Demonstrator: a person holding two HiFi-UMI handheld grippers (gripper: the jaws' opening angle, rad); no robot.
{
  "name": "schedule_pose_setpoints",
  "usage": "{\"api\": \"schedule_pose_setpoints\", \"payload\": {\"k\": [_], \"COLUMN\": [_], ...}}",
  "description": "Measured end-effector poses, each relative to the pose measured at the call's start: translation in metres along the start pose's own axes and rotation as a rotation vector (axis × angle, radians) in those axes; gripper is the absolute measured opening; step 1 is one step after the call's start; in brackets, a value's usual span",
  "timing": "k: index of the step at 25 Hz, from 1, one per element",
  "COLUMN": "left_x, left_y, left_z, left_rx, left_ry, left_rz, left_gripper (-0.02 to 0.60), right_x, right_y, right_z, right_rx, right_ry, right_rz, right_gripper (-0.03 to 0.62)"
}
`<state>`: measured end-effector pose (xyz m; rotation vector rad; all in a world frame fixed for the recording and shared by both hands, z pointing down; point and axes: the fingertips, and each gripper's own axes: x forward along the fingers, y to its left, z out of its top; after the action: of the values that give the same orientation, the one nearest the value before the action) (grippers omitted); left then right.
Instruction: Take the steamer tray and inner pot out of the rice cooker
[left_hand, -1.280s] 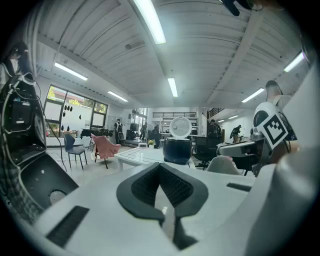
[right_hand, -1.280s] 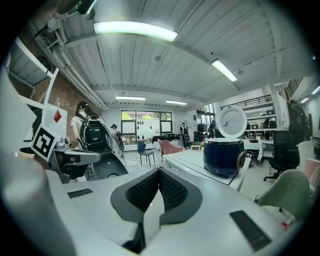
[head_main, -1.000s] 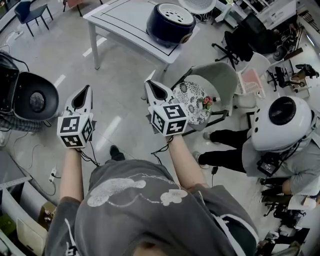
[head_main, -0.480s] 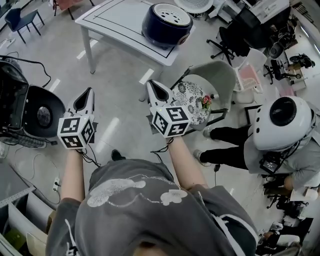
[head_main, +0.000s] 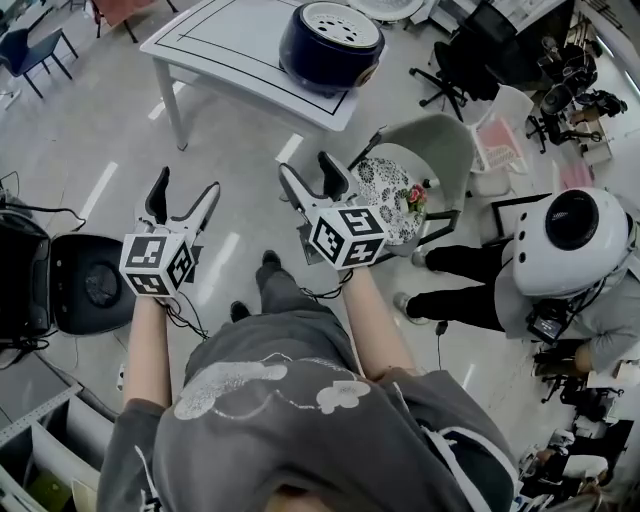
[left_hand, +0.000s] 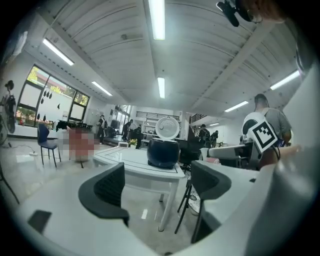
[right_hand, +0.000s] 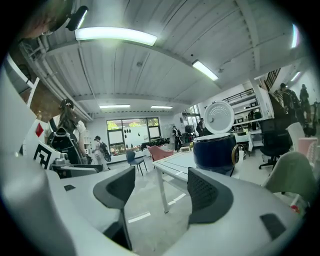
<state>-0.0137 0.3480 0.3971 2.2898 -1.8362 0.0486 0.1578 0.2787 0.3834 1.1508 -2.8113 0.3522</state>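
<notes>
— The jaws?
— Left gripper (head_main: 185, 188) and right gripper (head_main: 306, 170) have just been opening; both stand wide, ribbed dark pads (left_hand: 107, 187) bare, nothing between.
— The rice cooker (head_main: 333, 42)?
— Round, glossy navy, lid up, on the white bench (head_main: 230, 50), well ahead of both.

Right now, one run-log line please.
phase: pre-grasp | left gripper: just opened, empty | right gripper: just opened, empty | cooker: on table, lid up, untouched
</notes>
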Motion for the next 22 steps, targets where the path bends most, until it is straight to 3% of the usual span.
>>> {"api": "schedule_pose_setpoints", "payload": {"k": [11, 22], "left_x": [0.061, 0.232], "left_y": [0.060, 0.088], "left_z": [0.012, 0.052], "left_rx": [-0.024, 0.024], "left_ry": [0.033, 0.054], "left_rz": [0.090, 0.052], "left_gripper": [0.410, 0.410], "right_x": [0.063, 0.158], "right_y": [-0.083, -0.236], "right_z": [0.013, 0.079], "right_rx": [0.024, 0.056], "right_ry": [0.011, -0.071], "right_rz": [-0.067, -0.176], "right_gripper": [0.316, 0.316]}}
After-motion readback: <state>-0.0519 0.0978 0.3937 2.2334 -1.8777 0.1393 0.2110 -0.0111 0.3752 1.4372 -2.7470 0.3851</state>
